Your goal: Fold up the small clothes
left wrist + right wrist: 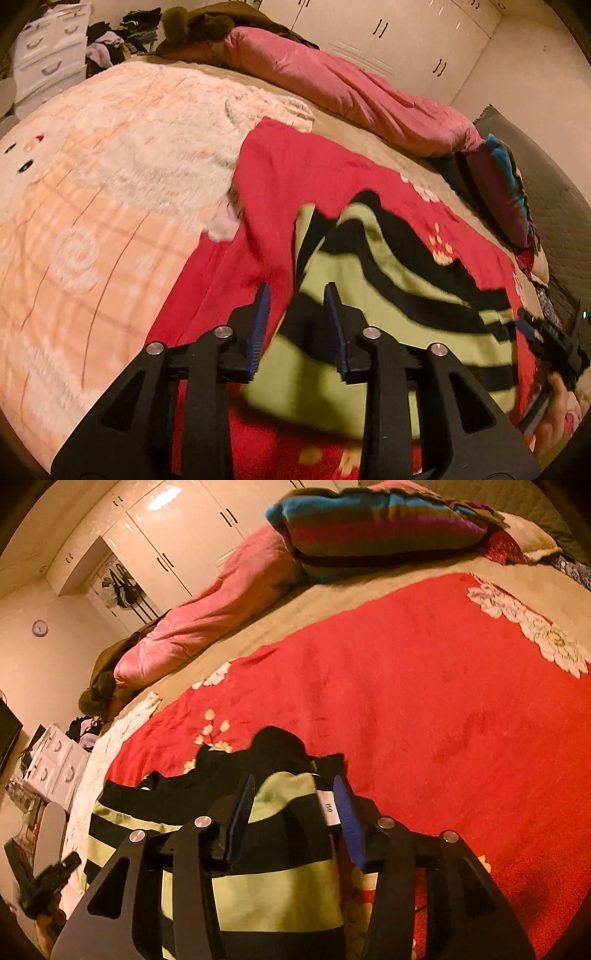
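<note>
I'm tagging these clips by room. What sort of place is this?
Most likely a bedroom in a home: a large bed with a red blanket spread on it, built-in white wardrobes along the wall, and a white chest of drawers.

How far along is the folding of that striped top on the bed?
Done: the green-and-black striped garment lies doubled over on the red blanket. In hand: nothing; both tongs, left and right, are open over it. Left: neatening; whether more folds remain is unclear.

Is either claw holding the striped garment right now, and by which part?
Neither. Both the left claw and right claw stand open over the striped garment, pads off the cloth.
</note>
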`<state>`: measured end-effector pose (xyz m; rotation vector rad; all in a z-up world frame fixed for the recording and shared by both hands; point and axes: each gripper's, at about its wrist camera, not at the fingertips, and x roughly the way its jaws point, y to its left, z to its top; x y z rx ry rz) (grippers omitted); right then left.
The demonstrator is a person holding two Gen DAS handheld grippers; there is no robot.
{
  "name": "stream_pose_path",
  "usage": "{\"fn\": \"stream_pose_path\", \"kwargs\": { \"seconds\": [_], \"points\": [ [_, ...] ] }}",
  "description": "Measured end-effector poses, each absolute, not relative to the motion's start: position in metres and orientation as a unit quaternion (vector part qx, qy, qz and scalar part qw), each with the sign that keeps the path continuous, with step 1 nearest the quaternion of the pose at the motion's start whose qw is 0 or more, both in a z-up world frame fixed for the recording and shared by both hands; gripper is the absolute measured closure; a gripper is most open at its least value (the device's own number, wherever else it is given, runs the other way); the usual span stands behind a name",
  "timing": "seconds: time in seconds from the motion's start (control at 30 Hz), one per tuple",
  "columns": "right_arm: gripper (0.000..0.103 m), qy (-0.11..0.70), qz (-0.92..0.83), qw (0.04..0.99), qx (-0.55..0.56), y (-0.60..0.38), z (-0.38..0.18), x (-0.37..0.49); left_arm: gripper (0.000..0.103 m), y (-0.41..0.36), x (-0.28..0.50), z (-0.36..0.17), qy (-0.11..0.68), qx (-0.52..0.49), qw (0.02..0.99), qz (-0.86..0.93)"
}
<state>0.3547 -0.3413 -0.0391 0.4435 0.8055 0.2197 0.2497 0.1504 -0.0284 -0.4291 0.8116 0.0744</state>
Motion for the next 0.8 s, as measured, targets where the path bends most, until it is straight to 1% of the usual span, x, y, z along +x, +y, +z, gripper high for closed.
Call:
{"fn": "stream_pose_path", "kwargs": {
  "seconds": [0.07,0.13,0.27,0.33,0.43,0.53,0.63,0.7,0.73,0.77,0.8],
  "points": [
    [0.054,0.383,0.117,0.894,0.201,-0.334,-0.031,0.351,0.071,0.151,0.245,-0.03,0.396,-0.21,0.893,0.029],
    [0.049,0.381,0.133,0.894,0.192,-0.327,-0.026,0.349,0.069,0.148,0.243,-0.031,0.399,-0.208,0.893,0.022],
    [0.046,0.385,0.163,0.892,0.171,-0.309,-0.018,0.343,0.063,0.139,0.249,-0.035,0.408,-0.203,0.89,0.009],
    [0.041,0.391,0.182,0.887,0.166,-0.3,-0.017,0.338,0.058,0.134,0.251,-0.037,0.413,-0.196,0.89,0.006],
    [0.039,0.405,0.206,0.876,0.164,-0.289,-0.018,0.332,0.053,0.131,0.255,-0.044,0.421,-0.188,0.887,0.01],
    [0.037,0.42,0.212,0.87,0.145,-0.282,-0.021,0.327,0.045,0.134,0.255,-0.049,0.427,-0.191,0.883,0.024],
    [0.036,0.433,0.207,0.865,0.143,-0.281,-0.025,0.326,0.044,0.137,0.251,-0.053,0.428,-0.2,0.881,0.028],
    [0.036,0.44,0.203,0.862,0.148,-0.284,-0.028,0.327,0.049,0.134,0.25,-0.056,0.431,-0.197,0.88,0.026],
    [0.036,0.444,0.201,0.86,0.149,-0.285,-0.031,0.327,0.071,0.133,0.25,-0.057,0.432,-0.195,0.88,0.026],
    [0.036,0.45,0.198,0.858,0.149,-0.286,-0.033,0.328,0.1,0.134,0.25,-0.059,0.435,-0.203,0.877,0.02],
    [0.035,0.462,0.193,0.852,0.152,-0.288,-0.039,0.329,0.1,0.136,0.249,-0.059,0.436,-0.214,0.874,0.018]
  ]
}}
